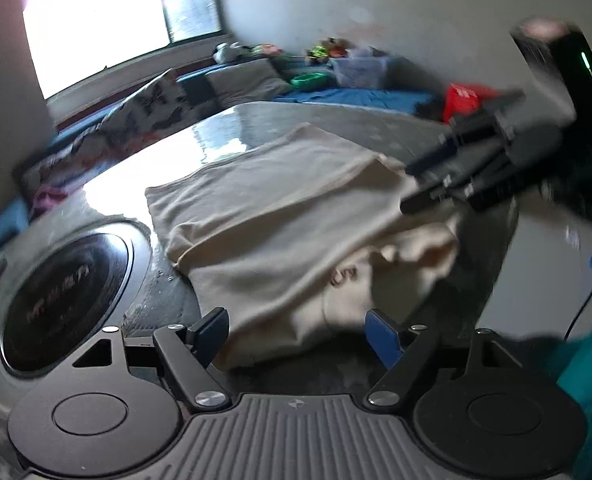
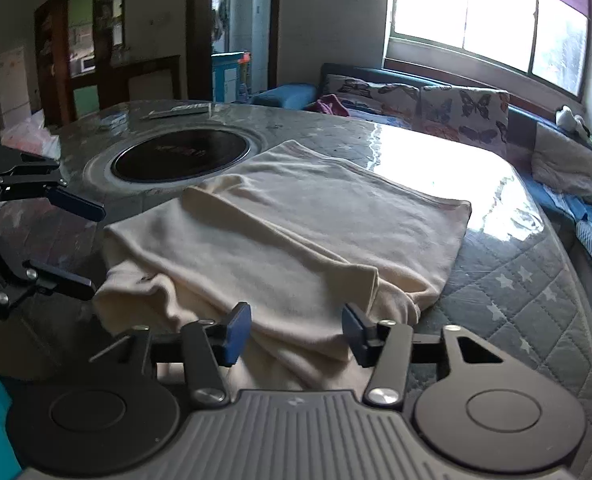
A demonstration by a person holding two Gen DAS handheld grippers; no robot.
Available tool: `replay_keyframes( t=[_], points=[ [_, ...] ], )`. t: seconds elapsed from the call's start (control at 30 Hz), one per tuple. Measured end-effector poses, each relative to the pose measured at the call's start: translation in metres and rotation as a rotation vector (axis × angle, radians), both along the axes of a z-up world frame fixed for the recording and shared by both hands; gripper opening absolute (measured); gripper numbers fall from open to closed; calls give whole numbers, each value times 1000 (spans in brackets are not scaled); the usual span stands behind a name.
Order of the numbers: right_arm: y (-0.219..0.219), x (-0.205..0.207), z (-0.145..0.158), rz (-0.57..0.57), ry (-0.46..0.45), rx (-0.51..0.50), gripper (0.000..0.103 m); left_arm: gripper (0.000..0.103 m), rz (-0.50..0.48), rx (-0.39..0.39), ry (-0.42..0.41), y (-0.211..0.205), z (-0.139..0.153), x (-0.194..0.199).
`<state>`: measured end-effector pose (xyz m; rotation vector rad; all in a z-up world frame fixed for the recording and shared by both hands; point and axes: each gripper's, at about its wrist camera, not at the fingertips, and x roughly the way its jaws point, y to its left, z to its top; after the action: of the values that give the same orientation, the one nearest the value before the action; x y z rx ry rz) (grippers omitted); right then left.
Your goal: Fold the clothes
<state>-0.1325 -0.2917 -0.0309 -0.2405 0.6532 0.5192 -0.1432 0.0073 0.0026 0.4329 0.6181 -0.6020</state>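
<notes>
The cream shirt (image 2: 296, 232) lies half folded on the table (image 2: 495, 280), its long side running away from the right gripper (image 2: 296, 334). Both the right gripper and the left gripper (image 2: 72, 248) stand open and hold nothing; the right one is nearer, its jaws astride the near edge.

A cream, partly folded cotton garment (image 2: 280, 236) lay on the grey quilted bench (image 2: 507, 292); the right tongs (image 2: 296, 334) stood open over its near edge.
</notes>
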Motion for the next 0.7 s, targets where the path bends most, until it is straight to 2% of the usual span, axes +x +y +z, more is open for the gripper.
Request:
replay_keyframes(
  t=[0.2, 0.27, 0.33, 0.4, 0.53, 0.7],
  points=[
    [-8, -15, 5, -1, -23, -21, 89, 78, -91, 121, -111, -6, -14, -14],
    [-11, -17, 5, -5, -27, -12, 90, 77, -116, 130, -134, -9, -17, -16],
    [-12, -19, 5, -10, -29, -3, 99, 74, -134, 131, -148, -13, -20, -15],
    [-12, -20, 5, -23, -42, -2, 103, 68, -145, 128, -155, -16, -24, -12],
    [-10, -24, 7, -39, -86, -19, 103, 63, -155, 100, -146, -18, -25, -3],
    [-9, -25, 2, -24, -81, -48, 103, 28, -179, 63, -110, -19, -27, 3]
  ],
)
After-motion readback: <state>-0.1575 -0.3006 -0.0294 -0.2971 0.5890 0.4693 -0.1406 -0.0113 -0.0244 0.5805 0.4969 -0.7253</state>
